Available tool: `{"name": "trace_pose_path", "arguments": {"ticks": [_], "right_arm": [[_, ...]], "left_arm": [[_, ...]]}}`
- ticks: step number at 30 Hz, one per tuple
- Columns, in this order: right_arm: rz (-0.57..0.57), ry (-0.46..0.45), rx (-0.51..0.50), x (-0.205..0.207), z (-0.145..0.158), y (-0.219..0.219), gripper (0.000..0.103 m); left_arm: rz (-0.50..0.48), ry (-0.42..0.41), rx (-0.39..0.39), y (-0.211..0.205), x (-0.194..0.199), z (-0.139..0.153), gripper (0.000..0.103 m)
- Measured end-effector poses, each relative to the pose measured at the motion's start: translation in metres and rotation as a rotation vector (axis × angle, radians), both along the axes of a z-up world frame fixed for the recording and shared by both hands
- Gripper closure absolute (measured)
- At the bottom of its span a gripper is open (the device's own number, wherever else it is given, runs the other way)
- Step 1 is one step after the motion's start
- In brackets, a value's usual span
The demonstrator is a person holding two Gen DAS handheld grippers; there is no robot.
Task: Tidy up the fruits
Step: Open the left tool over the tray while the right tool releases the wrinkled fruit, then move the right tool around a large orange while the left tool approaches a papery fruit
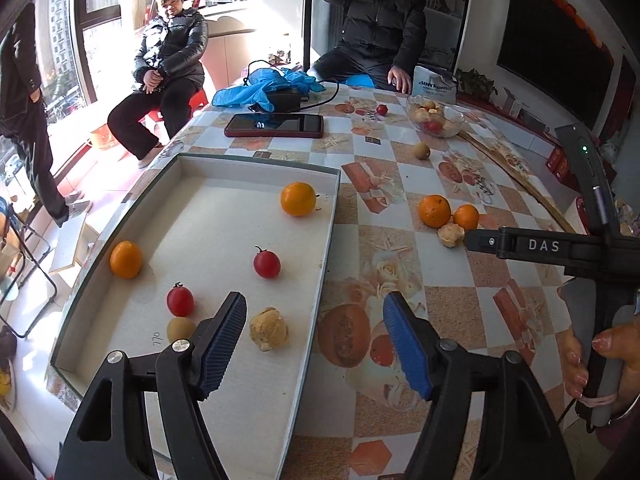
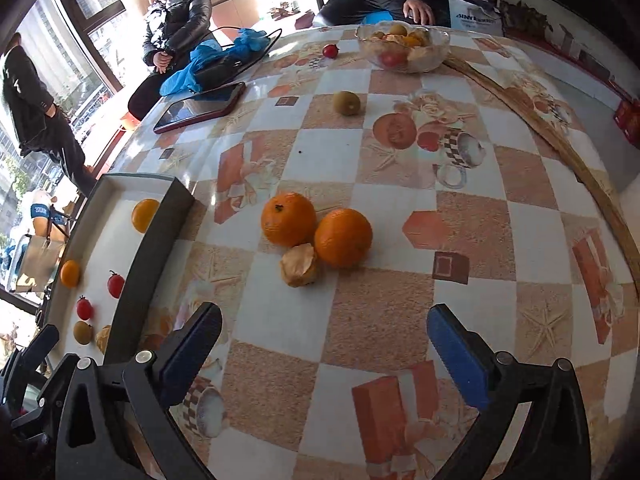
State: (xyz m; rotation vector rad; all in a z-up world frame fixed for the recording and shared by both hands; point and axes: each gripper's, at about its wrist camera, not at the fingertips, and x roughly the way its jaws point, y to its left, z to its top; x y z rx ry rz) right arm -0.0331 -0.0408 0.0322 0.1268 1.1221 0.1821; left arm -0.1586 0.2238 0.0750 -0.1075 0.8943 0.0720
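Note:
A white tray [image 1: 224,220] holds two oranges [image 1: 298,199], two cherry tomatoes [image 1: 267,264], a small yellow fruit [image 1: 180,328] and a pale husked fruit [image 1: 269,328]. My left gripper [image 1: 316,336] hangs open over the tray's right rim, with nothing between its pads. On the tablecloth right of the tray [image 2: 168,208] lie two oranges [image 2: 288,219] touching each other and a husked fruit [image 2: 299,265] against them. My right gripper [image 2: 326,340] stands wide open just short of that cluster, holding nothing.
Farther back lie a green fruit [image 2: 347,103], a cherry tomato [image 2: 330,51], a glass bowl [image 2: 402,46] with fruit, a red-cased phone [image 2: 200,108] and blue cloth [image 1: 260,88]. Two people sit behind the table; a third stands at left.

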Motion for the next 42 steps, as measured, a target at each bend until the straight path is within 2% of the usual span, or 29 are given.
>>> {"name": "trace_pose_path", "arguments": {"ticks": [4,10,11,12,14,16,18,19,24,31,33,35,36,39,42], "right_arm": [[-0.060,0.005,0.020,0.013,-0.007,-0.024,0.000],[-0.014,-0.025,0.044,0.035,-0.012,-0.017,0.000],[-0.001,-0.026,0.047,0.037,-0.013,-0.014,0.008],[0.009,-0.020,0.051,0.039,-0.015,-0.011,0.022],[0.018,-0.008,0.068,0.042,-0.020,-0.009,0.034],[0.020,-0.022,0.080,0.042,-0.020,-0.011,0.037],[0.037,-0.022,0.099,0.043,-0.021,-0.016,0.061],[0.038,-0.018,0.108,0.041,-0.022,-0.019,0.066],[0.009,-0.026,0.130,0.024,-0.022,-0.052,0.067],[-0.017,-0.074,0.069,-0.029,-0.020,-0.098,0.067],[-0.024,-0.086,0.060,-0.041,-0.019,-0.105,0.067],[-0.022,-0.099,0.039,-0.052,-0.017,-0.109,0.067],[-0.015,-0.105,0.030,-0.057,-0.017,-0.110,0.067],[0.018,-0.128,-0.025,-0.073,-0.017,-0.105,0.067],[0.048,-0.157,-0.079,-0.093,-0.020,-0.099,0.066]], "left_arm": [[-0.039,0.029,-0.002,-0.028,0.014,-0.006,0.028],[-0.065,0.062,0.017,-0.051,0.029,-0.014,0.028],[-0.066,0.065,0.021,-0.053,0.031,-0.015,0.028],[-0.066,0.068,0.022,-0.054,0.034,-0.016,0.028],[-0.064,0.075,0.021,-0.057,0.041,-0.018,0.028],[-0.067,0.083,0.008,-0.060,0.048,-0.021,0.028],[-0.076,0.089,-0.008,-0.066,0.057,-0.024,0.028],[-0.081,0.090,-0.014,-0.070,0.061,-0.026,0.028],[-0.111,0.097,-0.040,-0.093,0.084,-0.037,0.028],[-0.084,0.115,-0.060,-0.115,0.118,-0.055,0.029],[-0.071,0.116,-0.059,-0.118,0.122,-0.059,0.046],[-0.056,0.108,-0.035,-0.120,0.122,-0.060,0.073],[-0.060,0.111,-0.040,-0.120,0.121,-0.061,0.080],[-0.057,0.099,-0.035,-0.117,0.105,-0.061,0.080],[-0.054,0.082,0.021,-0.113,0.074,-0.062,0.080]]}}
